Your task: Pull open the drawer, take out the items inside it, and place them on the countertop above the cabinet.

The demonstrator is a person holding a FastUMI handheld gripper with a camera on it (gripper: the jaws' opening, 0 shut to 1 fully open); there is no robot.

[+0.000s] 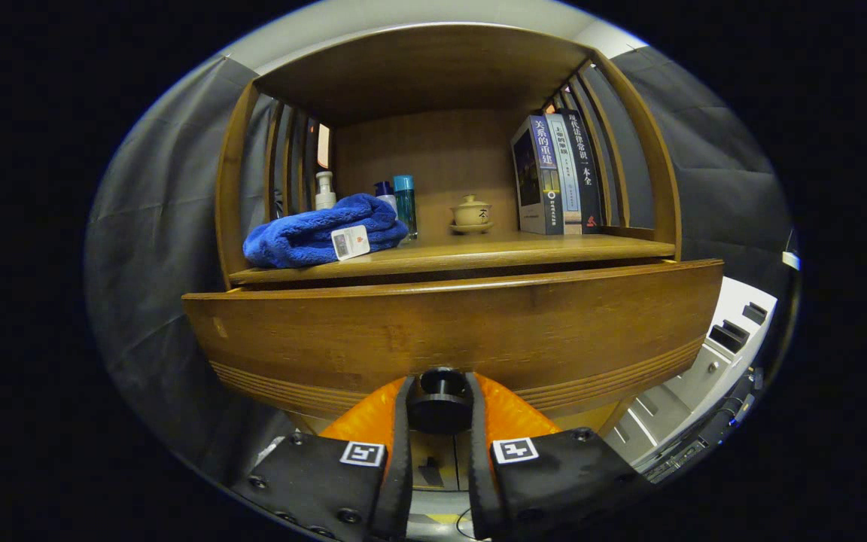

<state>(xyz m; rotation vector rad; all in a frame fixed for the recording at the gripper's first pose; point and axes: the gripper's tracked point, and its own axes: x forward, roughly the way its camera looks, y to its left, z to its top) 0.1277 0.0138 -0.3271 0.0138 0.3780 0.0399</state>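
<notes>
A wooden drawer front [448, 331] fills the space just ahead of me, pulled a little way out from under the countertop [463, 256]. Its round dark knob [439, 399] sits between my two fingers, and my gripper [439, 410] is shut on it. The drawer's inside is hidden behind its front panel. On the countertop lies a folded blue towel [320, 232] with a small tag, at the left.
Behind the towel stand a white pump bottle [324, 190] and a blue-capped bottle [404, 203]. A small lidded teacup [471, 213] sits mid-shelf, and three upright books [558, 175] stand at the right. A white unit [719, 354] stands beyond the cabinet's right side.
</notes>
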